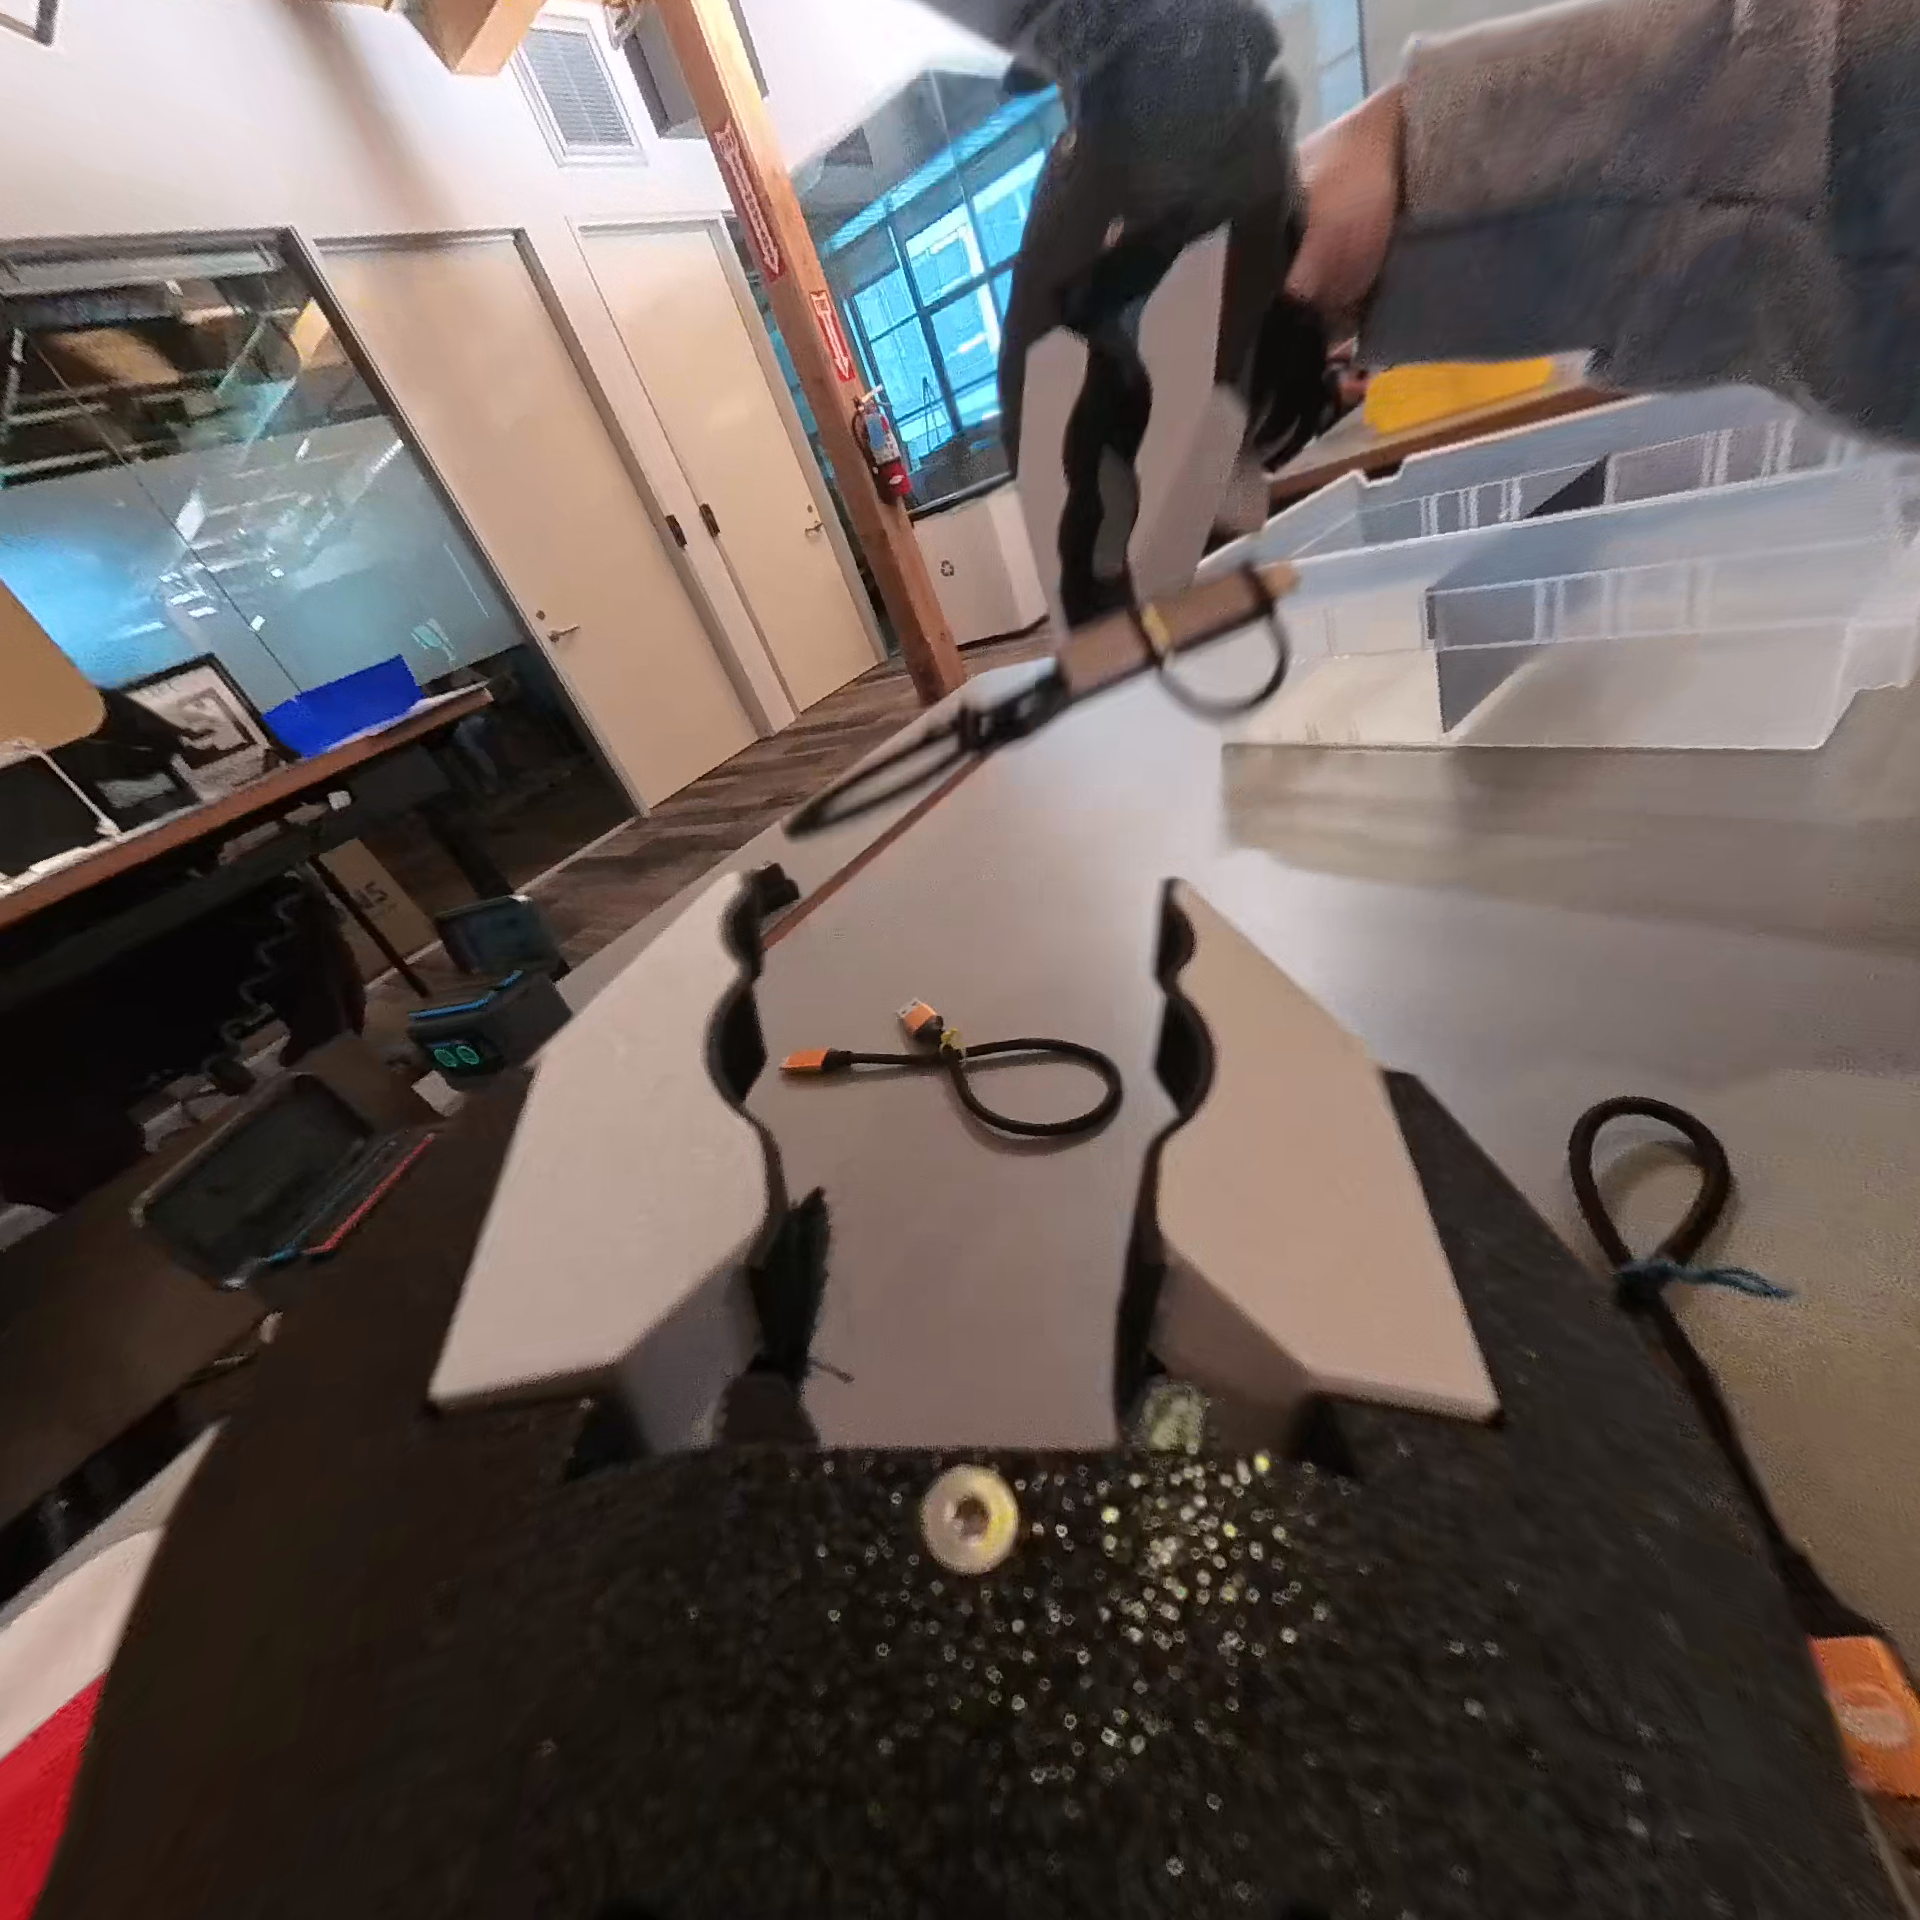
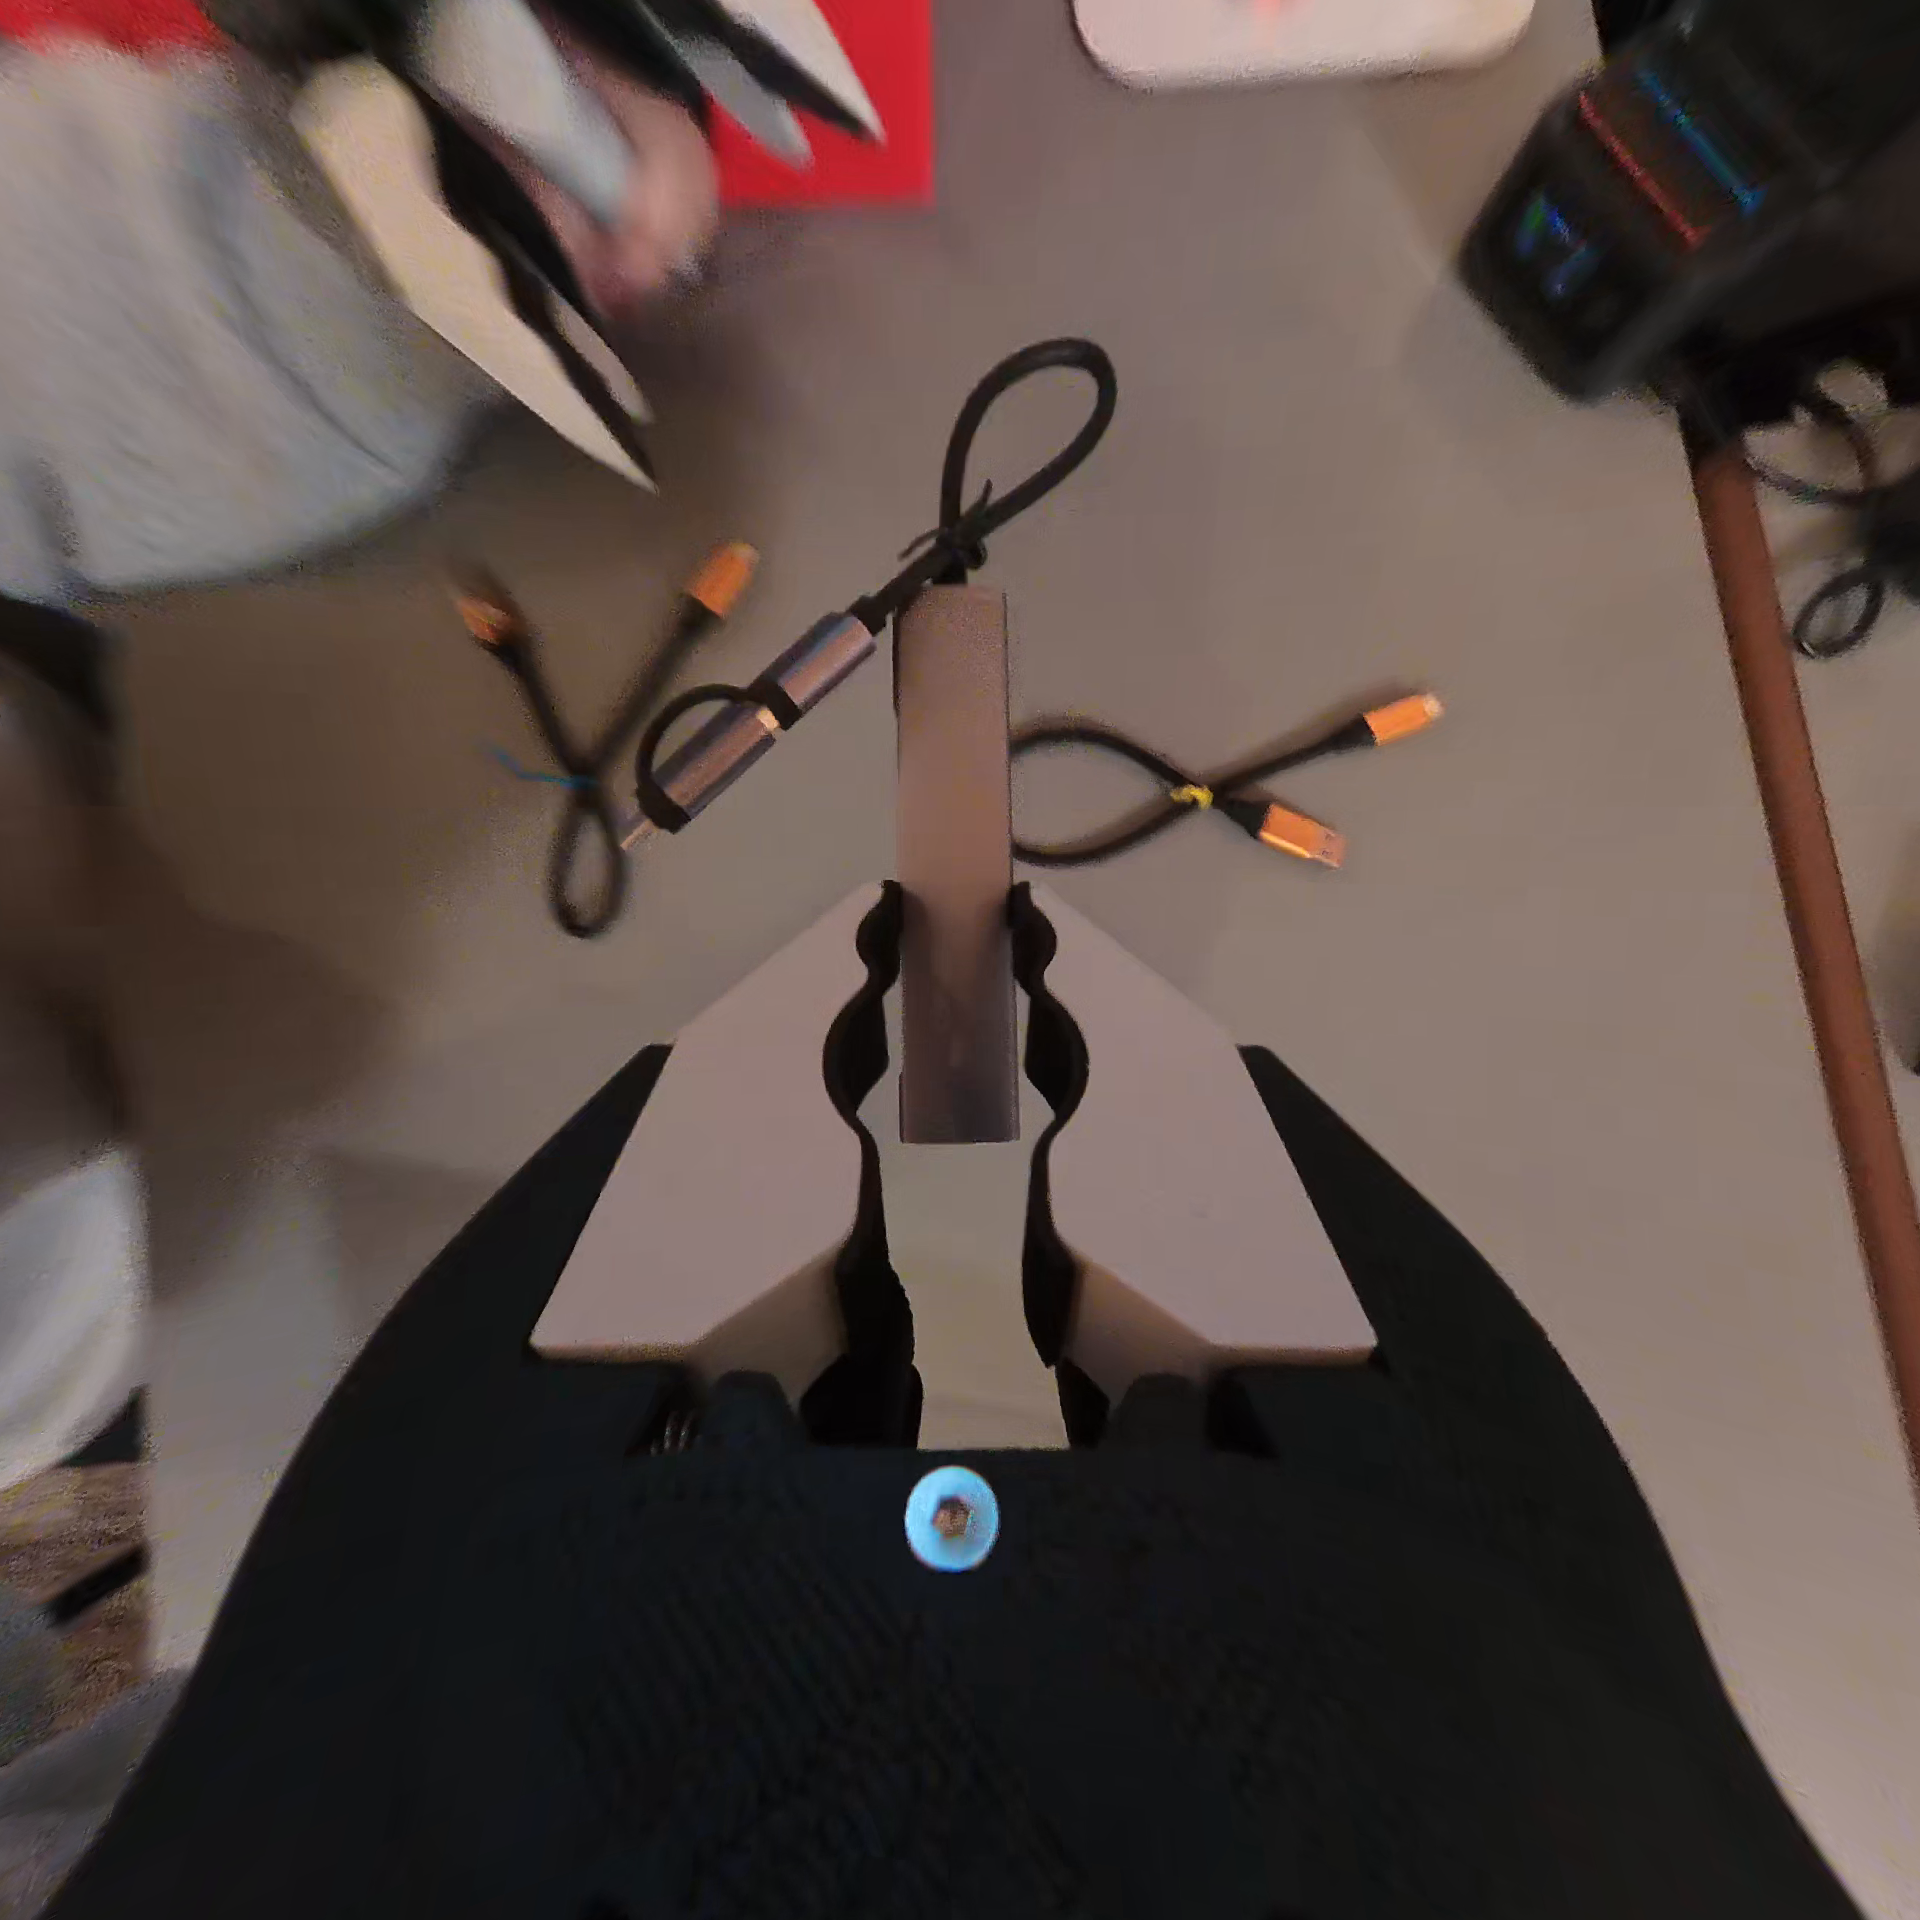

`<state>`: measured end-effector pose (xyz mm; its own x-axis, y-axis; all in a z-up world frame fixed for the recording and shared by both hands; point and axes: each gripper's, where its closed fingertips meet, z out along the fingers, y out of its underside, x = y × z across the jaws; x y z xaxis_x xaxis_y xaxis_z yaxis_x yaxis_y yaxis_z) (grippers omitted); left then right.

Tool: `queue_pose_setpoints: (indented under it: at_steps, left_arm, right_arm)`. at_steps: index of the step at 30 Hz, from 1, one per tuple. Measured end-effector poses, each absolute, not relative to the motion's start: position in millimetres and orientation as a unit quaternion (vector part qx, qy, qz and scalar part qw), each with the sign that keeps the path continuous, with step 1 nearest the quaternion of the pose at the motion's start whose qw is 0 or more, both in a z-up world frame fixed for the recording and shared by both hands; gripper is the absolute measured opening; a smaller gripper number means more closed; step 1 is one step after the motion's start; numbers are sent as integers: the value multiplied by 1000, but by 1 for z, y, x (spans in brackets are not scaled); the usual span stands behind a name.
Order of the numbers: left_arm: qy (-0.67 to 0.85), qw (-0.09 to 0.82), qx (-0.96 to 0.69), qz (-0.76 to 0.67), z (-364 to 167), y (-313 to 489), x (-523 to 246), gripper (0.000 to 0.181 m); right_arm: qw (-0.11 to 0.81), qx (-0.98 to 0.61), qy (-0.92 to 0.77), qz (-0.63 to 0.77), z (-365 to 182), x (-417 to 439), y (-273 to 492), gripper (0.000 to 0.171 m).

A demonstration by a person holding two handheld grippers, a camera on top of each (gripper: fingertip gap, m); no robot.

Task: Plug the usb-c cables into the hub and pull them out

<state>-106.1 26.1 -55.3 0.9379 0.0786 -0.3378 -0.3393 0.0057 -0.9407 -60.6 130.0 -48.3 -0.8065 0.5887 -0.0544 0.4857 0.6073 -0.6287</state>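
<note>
The right gripper (image 2: 954, 904) clenched the hub (image 2: 954, 831) and held it above the table (image 2: 1351, 1039). The left gripper (image 1: 961, 914) hung released and empty over the yellow-tied cable (image 1: 977, 1070); the blue-tied cable (image 2: 582, 727) lay on the hub's other side. Nothing was plugged in: this looked like the fetching step. Next, the left gripper would need to close on an orange plug (image 1: 816, 1060), aligned with a port.

Grey hub (image 2: 954, 831) trailing a black tail lead (image 2: 1023, 436), clamped between pale grey fingers (image 2: 727, 1164) with wavy black pads. Two black cables, orange plugs: yellow-tied one (image 2: 1195, 795) on the right, blue-tied one (image 2: 577, 779) on the left. Beige table (image 2: 1351, 520), red patch (image 2: 831, 156) beyond.
</note>
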Motion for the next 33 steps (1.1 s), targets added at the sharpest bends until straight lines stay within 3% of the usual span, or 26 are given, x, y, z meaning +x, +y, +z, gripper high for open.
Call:
queue_pose_setpoints:
  at_steps: [1,2,3,5,15,17,19,23,26,28,33]
  left_arm:
    - [86,707,-690,133,-54,29,-105,97]
    - [80,705,-695,114,-53,33,-101,117]
    - [83,700,-703,96,-53,37,-95,125]
    - [118,706,-696,64,-50,43,-72,124]
    - [303,745,-594,-13,-5,20,34,41]
    - [334,736,-588,-2,-8,17,45,14]
    - [340,734,-587,35,-10,20,45,10]
    - [279,731,-617,80,-8,23,10,7]
    - [153,738,-638,156,-8,24,-52,7]
    - [79,724,-650,217,-16,19,-91,7]
    - [19,691,-663,287,-34,12,-132,7]
  right_arm:
    - [63,-294,-886,353,-36,-53,124,19]
    - [40,-285,-879,380,-25,-44,116,19]
    - [11,-273,-873,403,-15,-34,107,19]
    - [-41,-247,-867,430,-3,-14,89,19]
    - [-226,-169,-855,435,-7,41,34,20]
    - [-241,-169,-854,428,-10,43,33,20]
    - [-250,-174,-854,421,-13,43,35,20]
    - [-161,-220,-834,479,-8,9,39,24]
    - [37,-304,-800,516,2,-48,71,41]
    - [148,-379,-761,504,-2,-78,103,40]
    - [237,-521,-688,446,-59,-111,145,26]
